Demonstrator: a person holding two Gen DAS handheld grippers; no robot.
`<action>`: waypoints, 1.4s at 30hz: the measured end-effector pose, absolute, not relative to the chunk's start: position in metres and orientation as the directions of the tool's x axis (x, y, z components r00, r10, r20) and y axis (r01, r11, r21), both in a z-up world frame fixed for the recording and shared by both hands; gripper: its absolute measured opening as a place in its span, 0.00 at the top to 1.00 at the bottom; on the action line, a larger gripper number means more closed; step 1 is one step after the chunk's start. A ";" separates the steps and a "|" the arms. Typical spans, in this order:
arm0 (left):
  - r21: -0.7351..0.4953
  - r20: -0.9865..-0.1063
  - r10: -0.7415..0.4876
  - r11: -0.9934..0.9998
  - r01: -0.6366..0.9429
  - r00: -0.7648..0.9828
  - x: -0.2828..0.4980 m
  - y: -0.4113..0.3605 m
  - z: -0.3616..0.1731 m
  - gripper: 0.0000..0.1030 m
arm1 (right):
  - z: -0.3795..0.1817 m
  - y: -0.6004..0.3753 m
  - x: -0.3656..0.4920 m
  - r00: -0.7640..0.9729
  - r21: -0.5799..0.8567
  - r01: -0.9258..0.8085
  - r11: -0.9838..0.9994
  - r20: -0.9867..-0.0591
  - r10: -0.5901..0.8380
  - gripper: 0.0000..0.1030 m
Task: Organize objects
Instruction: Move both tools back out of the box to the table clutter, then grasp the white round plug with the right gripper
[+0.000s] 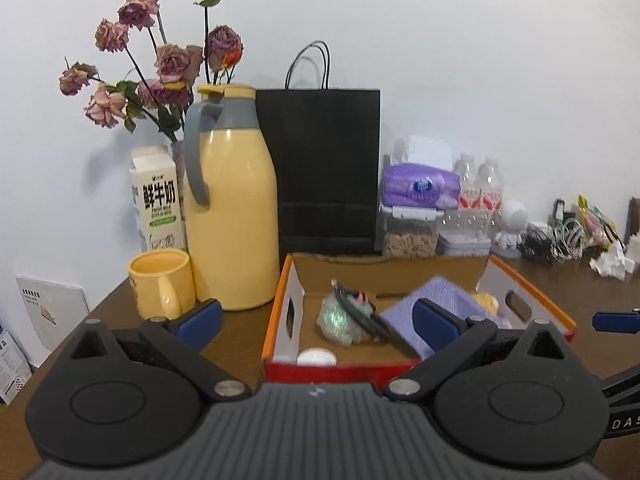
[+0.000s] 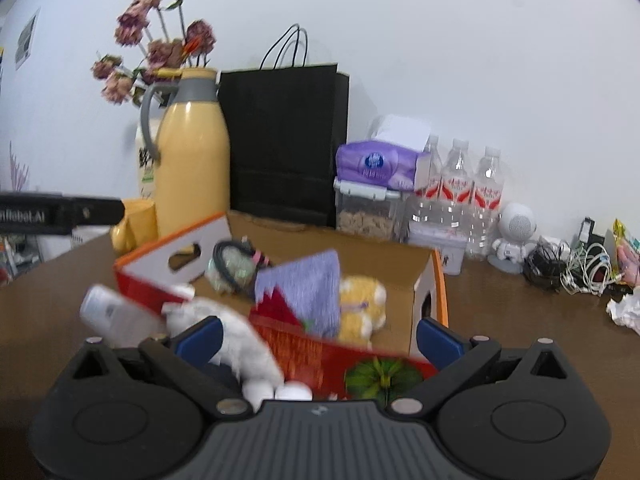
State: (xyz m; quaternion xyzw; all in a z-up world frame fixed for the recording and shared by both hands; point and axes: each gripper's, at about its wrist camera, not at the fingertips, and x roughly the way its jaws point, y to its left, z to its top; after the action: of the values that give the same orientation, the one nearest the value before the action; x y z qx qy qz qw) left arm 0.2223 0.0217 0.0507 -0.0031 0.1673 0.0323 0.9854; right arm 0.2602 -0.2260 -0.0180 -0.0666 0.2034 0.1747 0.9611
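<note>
while both grippers gape empty — brown table (image 1: 240, 332) cluttered, white wall (image 1: 440, 40) behind.

The milk carton (image 1: 157, 199) reads "鲜牛奶", the right hand-held gripper (image 1: 616, 322) shows "DAS" at the frame edge, and the left hand-held gripper (image 2: 100, 211) shows "nRobot.AI"

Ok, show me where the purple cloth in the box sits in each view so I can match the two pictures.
Left wrist: purple cloth lies in the right half of the cardboard box, lower centre-right, partly behind a tool finger.
Right wrist: purple cloth is at the middle, in the box, beside a yellow plush.
Shared landmark: the black paper bag behind the box.
</note>
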 end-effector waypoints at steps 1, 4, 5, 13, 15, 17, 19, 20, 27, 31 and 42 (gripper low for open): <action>0.011 -0.341 0.055 0.998 -0.054 0.939 0.219 0.023 0.048 0.00 | -0.022 -0.227 0.255 0.852 -0.062 -0.364 0.929 -0.425 0.306 0.00; 0.044 -0.367 0.051 0.998 -0.038 0.929 0.207 0.029 0.040 0.00 | -0.033 -0.230 0.241 0.835 -0.076 -0.376 0.924 -0.460 0.302 0.00; 0.049 -0.375 0.056 0.998 -0.040 0.925 0.203 0.031 0.036 0.00 | -0.037 -0.232 0.236 0.830 -0.080 -0.377 0.923 -0.472 0.298 0.00; 0.014 -0.475 0.079 0.997 -0.082 0.877 0.183 0.055 0.002 0.00 | -0.060 -0.241 0.219 0.796 -0.078 -0.368 0.927 -0.541 0.271 0.00; 0.006 -0.496 0.079 0.996 -0.087 0.865 0.181 0.057 -0.005 0.00 | -0.063 -0.241 0.219 0.792 -0.078 -0.366 0.927 -0.549 0.266 0.00; 0.002 -0.497 0.077 0.996 -0.088 0.864 0.180 0.058 -0.006 0.00 | -0.065 -0.239 0.221 0.789 -0.078 -0.365 0.928 -0.555 0.264 0.00; -0.005 -0.487 0.069 0.997 -0.082 0.871 0.179 0.058 -0.006 0.00 | -0.065 -0.237 0.221 0.785 -0.069 -0.373 0.925 -0.554 0.275 0.00; -0.010 -0.484 0.066 0.997 -0.081 0.873 0.178 0.059 -0.006 0.00 | -0.066 -0.235 0.220 0.782 -0.062 -0.382 0.922 -0.553 0.287 0.02; -0.024 -0.486 0.054 0.997 -0.075 0.872 0.177 0.060 -0.009 0.00 | -0.074 -0.215 0.218 0.723 -0.016 -0.460 0.888 -0.587 0.364 0.32; -0.032 -0.478 0.039 0.998 -0.062 0.878 0.175 0.060 -0.009 0.00 | -0.077 -0.207 0.219 0.691 0.015 -0.494 0.869 -0.600 0.402 0.58; -0.047 -0.487 0.031 0.997 -0.061 0.873 0.175 0.062 -0.013 0.00 | -0.080 -0.202 0.220 0.695 0.014 -0.488 0.873 -0.599 0.398 0.75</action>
State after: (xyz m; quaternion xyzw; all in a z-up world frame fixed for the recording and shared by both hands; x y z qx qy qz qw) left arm 0.1754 0.0622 -0.0126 -0.0306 0.2510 0.0238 0.9672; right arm 0.2200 -0.2025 -0.0804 -0.0732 0.3070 0.2414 0.9177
